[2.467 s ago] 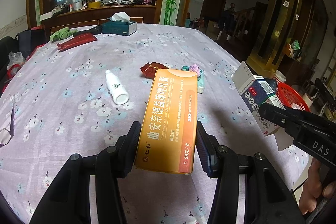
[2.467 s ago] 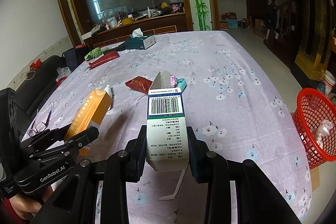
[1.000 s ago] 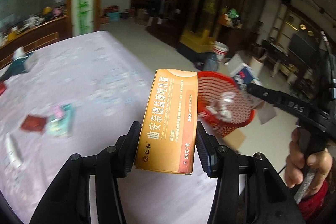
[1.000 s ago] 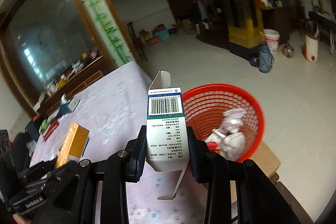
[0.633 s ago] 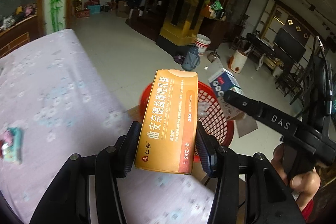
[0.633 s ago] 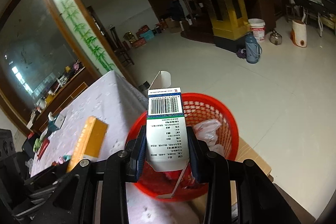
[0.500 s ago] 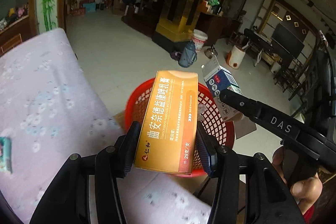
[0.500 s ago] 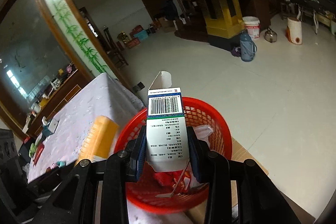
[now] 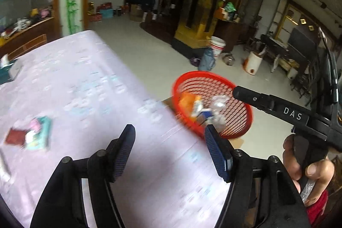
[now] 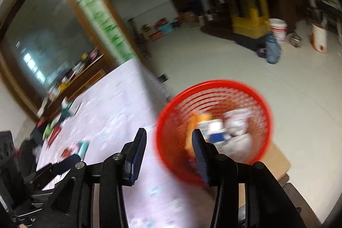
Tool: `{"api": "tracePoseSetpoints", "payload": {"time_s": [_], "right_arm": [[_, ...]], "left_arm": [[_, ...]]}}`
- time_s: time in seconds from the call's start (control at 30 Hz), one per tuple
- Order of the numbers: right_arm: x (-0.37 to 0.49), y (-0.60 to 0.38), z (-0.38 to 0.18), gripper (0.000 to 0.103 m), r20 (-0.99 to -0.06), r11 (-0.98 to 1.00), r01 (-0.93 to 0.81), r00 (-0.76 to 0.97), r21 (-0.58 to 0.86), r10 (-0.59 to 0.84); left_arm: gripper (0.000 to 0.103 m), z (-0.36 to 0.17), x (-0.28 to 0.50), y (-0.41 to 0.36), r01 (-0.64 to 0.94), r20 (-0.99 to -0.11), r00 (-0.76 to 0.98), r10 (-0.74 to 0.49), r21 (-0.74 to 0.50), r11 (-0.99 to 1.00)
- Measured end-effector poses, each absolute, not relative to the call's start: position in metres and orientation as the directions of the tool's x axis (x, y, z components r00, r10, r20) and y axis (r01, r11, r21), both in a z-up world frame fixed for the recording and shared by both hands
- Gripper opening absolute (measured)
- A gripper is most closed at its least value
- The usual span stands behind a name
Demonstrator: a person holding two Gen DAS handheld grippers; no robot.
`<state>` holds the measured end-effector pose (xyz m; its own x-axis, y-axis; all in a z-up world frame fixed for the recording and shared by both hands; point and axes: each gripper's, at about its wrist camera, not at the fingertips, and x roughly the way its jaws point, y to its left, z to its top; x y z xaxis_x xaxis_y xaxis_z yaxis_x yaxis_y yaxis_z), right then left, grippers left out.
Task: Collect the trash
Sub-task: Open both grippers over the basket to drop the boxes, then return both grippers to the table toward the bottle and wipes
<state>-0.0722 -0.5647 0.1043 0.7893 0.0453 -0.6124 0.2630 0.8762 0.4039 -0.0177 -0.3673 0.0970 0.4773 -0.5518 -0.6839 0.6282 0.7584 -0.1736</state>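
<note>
Left hand-held gripper (image 9: 170, 138) and right hand-held gripper (image 10: 168, 142) gape wide — empty — by the red basket (image 10: 265, 108).

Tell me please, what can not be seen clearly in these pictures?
- Basket contents, both views: motion blur; an orange box shows, the other pieces cannot be told apart.
- Basket's near wall, right wrist view: behind the open right gripper.
- Table trash, left wrist view: smeared.
- Open left gripper: empty.

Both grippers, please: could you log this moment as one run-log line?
left gripper: open, empty | right gripper: open, empty | orange box and blue-white box: in red basket | wrappers: on table
</note>
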Motion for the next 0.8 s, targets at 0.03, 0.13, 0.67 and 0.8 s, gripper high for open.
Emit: {"api": "tracePoseSetpoints", "payload": {"time_s": [0.03,0.13,0.67,0.8], "right_arm": [[-0.071,-0.555,0.104,0.048,-0.615,0.885,0.241,0.786,0.398,0.063],[-0.063,-0.508,0.103,0.049,-0.629,0.913,0.146,0.764,0.381,0.14],[-0.036,-0.365,0.081,0.054,-0.705,0.951,-0.09,0.651,0.295,0.281],[-0.035,-0.353,0.081,0.054,-0.71,0.952,-0.112,0.644,0.284,0.287]], "left_arm": [[0.067,0.097,-0.021,-0.355,0.62,-0.682,0.486,-0.546,-0.171,0.766],[0.067,0.096,-0.026,-0.32,0.568,-0.692,0.521,-0.5,-0.157,0.808],[0.067,0.076,-0.018,-0.115,0.217,-0.702,0.638,-0.318,-0.232,0.948],[0.067,0.069,0.007,-0.073,0.089,-0.719,0.653,-0.239,-0.241,0.967]]}}
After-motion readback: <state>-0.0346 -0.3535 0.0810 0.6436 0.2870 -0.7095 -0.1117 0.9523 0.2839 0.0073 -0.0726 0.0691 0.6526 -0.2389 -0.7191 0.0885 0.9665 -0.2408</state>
